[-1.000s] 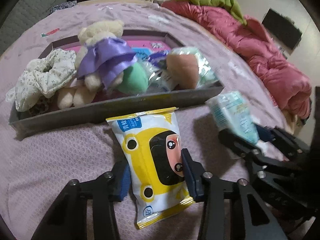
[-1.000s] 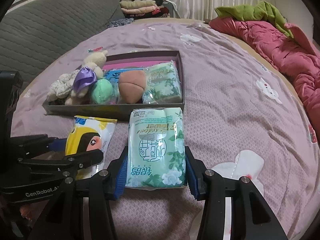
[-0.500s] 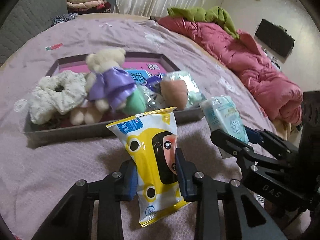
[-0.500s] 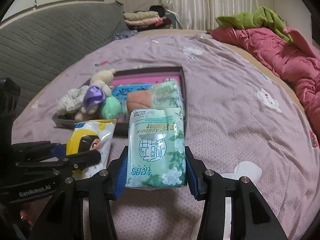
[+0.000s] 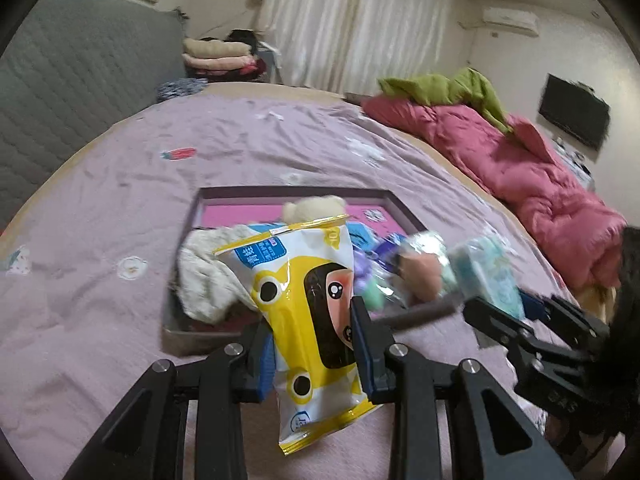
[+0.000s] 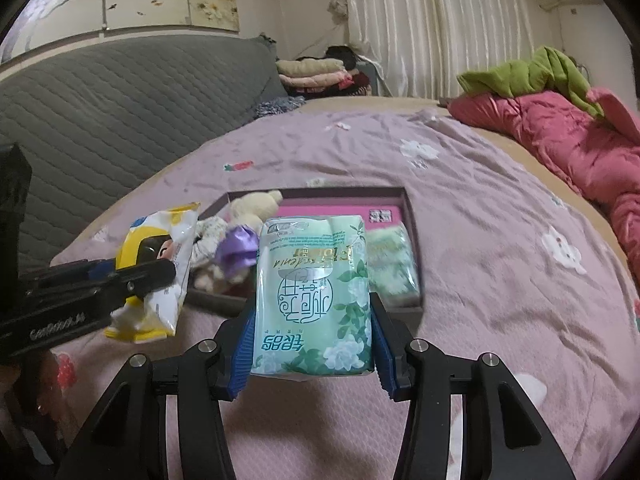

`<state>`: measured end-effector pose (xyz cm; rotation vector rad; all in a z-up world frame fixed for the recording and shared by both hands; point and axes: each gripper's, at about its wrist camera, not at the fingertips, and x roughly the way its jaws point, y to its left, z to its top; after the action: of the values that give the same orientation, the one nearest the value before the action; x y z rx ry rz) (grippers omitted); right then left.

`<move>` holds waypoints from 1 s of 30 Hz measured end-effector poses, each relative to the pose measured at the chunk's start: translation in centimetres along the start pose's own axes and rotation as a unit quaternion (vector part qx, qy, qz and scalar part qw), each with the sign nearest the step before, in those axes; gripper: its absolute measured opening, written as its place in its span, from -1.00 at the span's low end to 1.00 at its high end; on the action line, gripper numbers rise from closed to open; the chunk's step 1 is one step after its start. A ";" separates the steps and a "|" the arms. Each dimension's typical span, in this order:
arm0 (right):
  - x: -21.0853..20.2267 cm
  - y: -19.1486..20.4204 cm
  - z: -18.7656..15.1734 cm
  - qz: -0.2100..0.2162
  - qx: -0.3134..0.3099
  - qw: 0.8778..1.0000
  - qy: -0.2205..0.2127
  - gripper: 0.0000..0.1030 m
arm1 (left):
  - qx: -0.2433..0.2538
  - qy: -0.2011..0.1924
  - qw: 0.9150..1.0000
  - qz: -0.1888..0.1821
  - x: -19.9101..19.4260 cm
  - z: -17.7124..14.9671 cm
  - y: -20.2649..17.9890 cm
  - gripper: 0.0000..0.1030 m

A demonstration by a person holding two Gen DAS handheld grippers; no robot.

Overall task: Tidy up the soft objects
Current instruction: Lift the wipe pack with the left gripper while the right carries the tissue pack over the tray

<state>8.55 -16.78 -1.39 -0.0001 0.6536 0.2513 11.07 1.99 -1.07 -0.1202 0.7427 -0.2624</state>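
Note:
My left gripper (image 5: pixel 312 320) is shut on a yellow cartoon wipes pack (image 5: pixel 296 264) and holds it upright above the purple bedspread, in front of the dark tray (image 5: pixel 288 191). My right gripper (image 6: pixel 313 320) is shut on a green flowered tissue pack (image 6: pixel 312 272), also held in the air before the tray (image 6: pixel 408 208). In the tray lie a cream teddy bear (image 6: pixel 252 208) in a purple dress, a white floral scrunchie (image 5: pixel 204 276), a peach ball and another green pack (image 6: pixel 392 264). From the right wrist view, the left gripper (image 6: pixel 132 276) appears at the left with its yellow pack (image 6: pixel 160 248).
A pink quilt (image 5: pixel 520 176) with a green cloth (image 5: pixel 444 88) on it lies along the bed's right side. The grey padded headboard (image 6: pixel 100 92) stands at the left, and folded clothes (image 6: pixel 316 72) are stacked beyond the bed. The tray's pink floor shows at its far end.
The left jaws closed on the yellow pack and lifted it off the bedspread. The right gripper rose with the green pack. Both views now look further up the room.

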 end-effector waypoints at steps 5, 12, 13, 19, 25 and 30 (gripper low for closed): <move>0.7 0.6 0.7 0.000 -0.007 1.000 -0.006 0.00 | -0.014 -0.018 1.000 0.016 0.1 1.1 1.8 -0.36; 2.0 0.6 2.1 0.000 0.002 1.000 -0.017 0.00 | -0.043 -0.026 0.999 0.023 1.3 2.2 3.4 -0.36; 2.3 0.6 2.4 0.001 0.002 1.000 -0.018 0.00 | -0.045 -0.027 0.998 0.026 1.5 2.3 3.4 -0.36; 3.7 1.5 3.6 0.002 -0.009 1.000 -0.026 0.00 | -0.054 -0.034 0.998 0.030 3.1 3.2 3.7 -0.36; 4.8 2.1 4.0 0.009 -0.008 1.000 -0.021 0.00 | -0.054 -0.018 0.998 0.038 4.4 3.3 3.8 -0.35; 5.8 2.2 4.6 0.010 -0.007 1.000 -0.022 0.00 | -0.058 -0.003 0.998 0.038 5.4 3.4 4.0 -0.35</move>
<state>15.23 -12.93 -1.04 -0.0016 0.6080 0.2740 17.95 4.43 -2.89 -0.2021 0.7549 -0.1467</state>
